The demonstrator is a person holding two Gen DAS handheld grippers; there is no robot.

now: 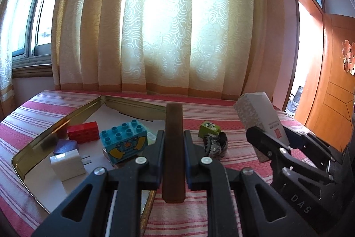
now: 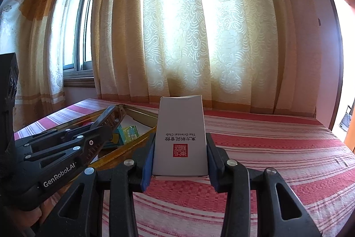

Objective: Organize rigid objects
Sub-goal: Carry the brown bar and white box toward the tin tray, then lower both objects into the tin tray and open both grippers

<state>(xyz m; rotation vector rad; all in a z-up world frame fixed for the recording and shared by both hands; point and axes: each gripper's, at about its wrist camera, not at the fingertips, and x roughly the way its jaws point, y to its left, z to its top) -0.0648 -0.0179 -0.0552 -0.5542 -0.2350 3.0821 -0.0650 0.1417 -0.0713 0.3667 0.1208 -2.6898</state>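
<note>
A red-and-white striped cloth [image 2: 277, 148] covers the surface in front of sunlit patterned curtains [image 1: 168, 26]. Your left gripper [image 1: 173, 143] is clamped on a dark brown flat bar [image 1: 173, 148], its long axis pointing straight away along the fingers, just right of the gold tin tray [image 1: 28, 148] holding a blue brick [image 1: 124, 139] and a white plug adapter [image 1: 67, 164]. Your right gripper [image 2: 180, 152] pinches a white box [image 2: 180, 132], upright, its print upside down.
</note>
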